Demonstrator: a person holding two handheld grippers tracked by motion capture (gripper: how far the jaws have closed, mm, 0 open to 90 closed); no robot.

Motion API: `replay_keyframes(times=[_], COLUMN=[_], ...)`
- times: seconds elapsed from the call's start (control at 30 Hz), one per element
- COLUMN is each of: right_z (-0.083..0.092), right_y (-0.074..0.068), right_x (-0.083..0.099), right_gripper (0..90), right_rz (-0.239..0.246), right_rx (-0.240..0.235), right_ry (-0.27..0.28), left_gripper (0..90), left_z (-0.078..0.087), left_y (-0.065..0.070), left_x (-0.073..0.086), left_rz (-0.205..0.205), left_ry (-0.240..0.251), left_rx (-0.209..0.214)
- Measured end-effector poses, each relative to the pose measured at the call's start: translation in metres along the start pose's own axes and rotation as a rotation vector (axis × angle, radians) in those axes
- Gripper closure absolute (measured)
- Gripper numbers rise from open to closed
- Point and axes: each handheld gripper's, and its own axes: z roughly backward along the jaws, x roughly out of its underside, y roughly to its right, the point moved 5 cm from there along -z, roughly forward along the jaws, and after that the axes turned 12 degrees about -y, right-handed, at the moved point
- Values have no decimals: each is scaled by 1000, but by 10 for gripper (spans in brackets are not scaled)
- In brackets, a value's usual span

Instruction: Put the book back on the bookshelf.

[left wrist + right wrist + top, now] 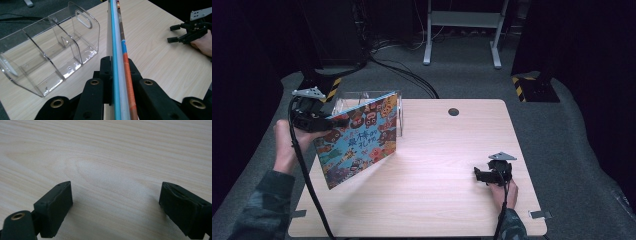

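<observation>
**High view first: book clamped on the left, right jaws idle**

High view: my left gripper [328,121] grips the thin, colourful illustrated picture book [359,139] by its upper left edge, holding it tilted above the left part of the pale wooden table [437,200], just in front of the clear plastic divided organiser [362,97]. My right gripper [480,174] sits low at the table's right side, well apart from the book.

Left gripper view: I see both black jaws pressed against the book [117,50], seen edge-on; the organiser [50,52] stands just to its left, compartments bare.

Right gripper view: my right jaws stand wide apart over plain tabletop [112,157].
</observation>
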Motion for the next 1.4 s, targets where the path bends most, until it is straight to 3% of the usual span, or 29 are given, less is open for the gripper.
replay_keyframes(times=[0.23, 0.37, 0.67, 1.4], right_z=[0, 0, 0, 0], right_y=[0, 0, 0, 1], right_x=[0, 0, 0, -1], right_gripper=[109, 109, 111, 113], right_rz=[1, 1, 0, -2], right_rx=[0, -1, 0, 7], right_ry=[-2, -3, -1, 4], left_gripper=[811, 811, 811, 812], left_z=[5, 9, 22, 44], left_y=[-10, -16, -21, -41], left_x=[10, 14, 20, 38], left_rz=[50, 58, 87, 181], left_ry=[36, 23, 54, 58], left_rx=[-18, -30, -54, -119])
